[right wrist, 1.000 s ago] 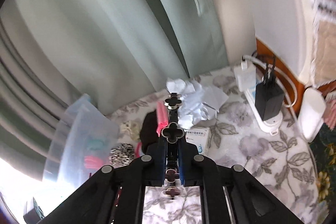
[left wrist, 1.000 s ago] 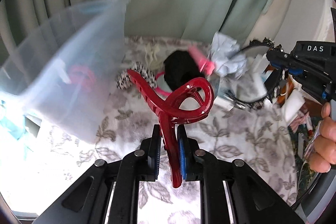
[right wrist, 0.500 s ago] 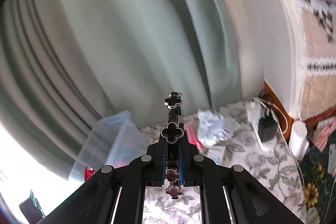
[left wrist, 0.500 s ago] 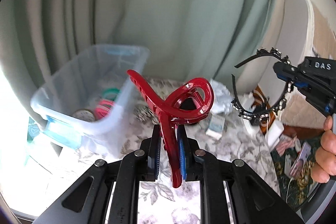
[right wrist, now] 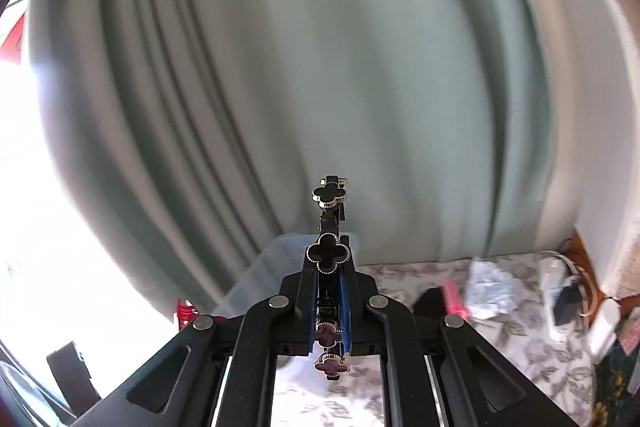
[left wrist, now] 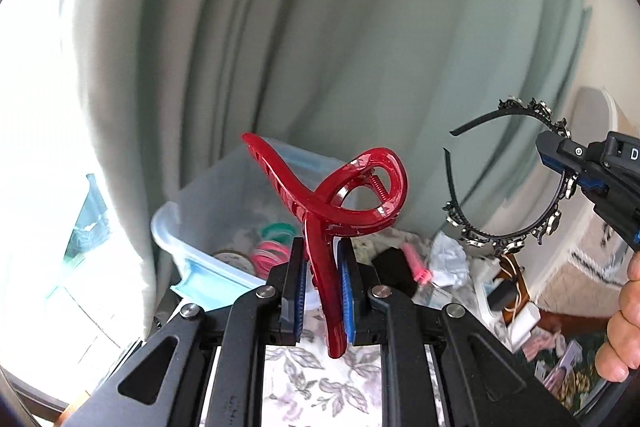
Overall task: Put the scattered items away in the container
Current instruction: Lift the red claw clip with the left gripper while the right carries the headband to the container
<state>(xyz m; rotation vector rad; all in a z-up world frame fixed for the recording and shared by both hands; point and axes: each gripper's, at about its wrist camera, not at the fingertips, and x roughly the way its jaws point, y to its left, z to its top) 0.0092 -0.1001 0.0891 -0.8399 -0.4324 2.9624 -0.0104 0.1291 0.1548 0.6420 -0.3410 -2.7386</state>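
You're mid-carry: left gripper (left wrist: 322, 291) is clamped on the red claw clip (left wrist: 340, 203), right gripper (right wrist: 329, 301) is clamped on the black clover headband (right wrist: 329, 255), both up in the air near the clear bin (left wrist: 208, 227). Bin already holds hair ties; black item (left wrist: 394, 267), pink clip (left wrist: 416, 265) and crumpled paper (left wrist: 448, 261) are left on the floral cloth to its right

- Right gripper (left wrist: 560, 163) housing, as seen from the left wrist view: one white capital "D" at the frame's right edge; any further characters are cut off.
- Small box (left wrist: 436, 293) on the floral cloth: printing present, too small and blurred to read.
- Right wrist view: no legible text, label, brand, number or sign on any surface.
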